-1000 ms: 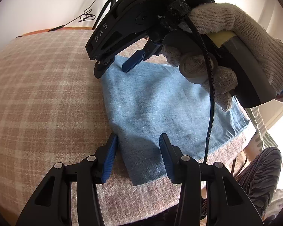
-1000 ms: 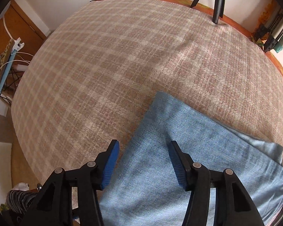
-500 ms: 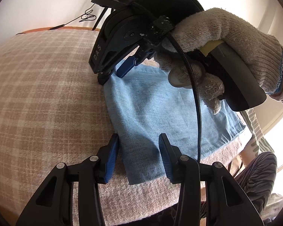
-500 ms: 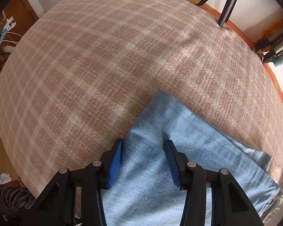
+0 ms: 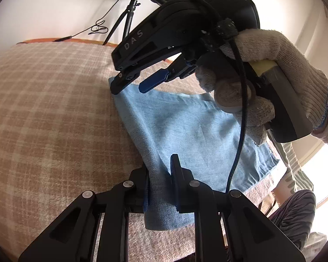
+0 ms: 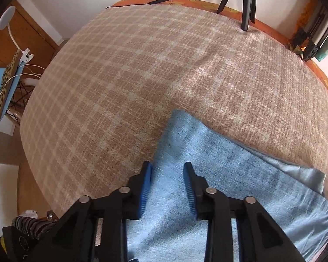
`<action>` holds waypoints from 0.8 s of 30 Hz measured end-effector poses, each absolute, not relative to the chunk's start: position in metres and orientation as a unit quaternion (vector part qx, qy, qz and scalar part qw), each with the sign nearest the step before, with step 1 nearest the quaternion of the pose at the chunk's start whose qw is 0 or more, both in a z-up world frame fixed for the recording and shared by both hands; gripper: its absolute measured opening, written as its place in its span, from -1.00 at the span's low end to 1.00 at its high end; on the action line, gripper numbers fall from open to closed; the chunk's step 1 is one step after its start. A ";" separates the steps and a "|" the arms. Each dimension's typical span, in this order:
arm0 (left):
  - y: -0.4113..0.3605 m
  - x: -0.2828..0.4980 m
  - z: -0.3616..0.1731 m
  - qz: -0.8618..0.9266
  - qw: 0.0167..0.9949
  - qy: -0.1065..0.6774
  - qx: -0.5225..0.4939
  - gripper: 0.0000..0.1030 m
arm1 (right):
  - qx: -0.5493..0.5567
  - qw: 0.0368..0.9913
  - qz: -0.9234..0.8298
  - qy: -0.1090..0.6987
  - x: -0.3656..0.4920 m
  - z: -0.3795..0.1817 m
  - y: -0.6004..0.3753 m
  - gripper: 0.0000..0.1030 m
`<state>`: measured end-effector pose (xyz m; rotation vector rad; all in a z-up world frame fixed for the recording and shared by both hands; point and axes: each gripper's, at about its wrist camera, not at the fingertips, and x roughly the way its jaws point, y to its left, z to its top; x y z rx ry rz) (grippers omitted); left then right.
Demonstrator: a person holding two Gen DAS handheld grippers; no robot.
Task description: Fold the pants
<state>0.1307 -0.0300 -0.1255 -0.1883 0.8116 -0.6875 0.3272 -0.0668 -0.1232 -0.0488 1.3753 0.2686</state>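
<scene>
Closing since the earlier frame, the left gripper [image 5: 159,179] now pinches the folded light-blue denim pants [image 5: 185,131] at their near-left edge.
Pants lie on a beige plaid blanket [image 5: 50,109], from centre toward 4 o'clock; at 12 o'clock the right gripper [image 6: 167,183], in a white knit-gloved hand [image 5: 271,69], has just reopened, jaws half-wide and apart over the far corner, gripping nothing.
</scene>
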 end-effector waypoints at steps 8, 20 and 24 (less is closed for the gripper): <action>-0.051 0.122 -0.114 -0.347 0.863 0.363 -0.058 -0.77 | -0.065 0.752 0.119 0.645 0.319 -0.127 -0.047 0.07; -0.064 0.116 -0.120 -0.316 0.873 0.371 -0.020 -0.41 | 0.007 0.780 0.099 0.618 0.304 -0.114 -0.100 -0.93; -0.066 0.111 -0.118 -0.335 0.871 0.359 -0.011 -0.67 | 0.041 0.790 0.104 0.602 0.302 -0.112 -0.108 -0.95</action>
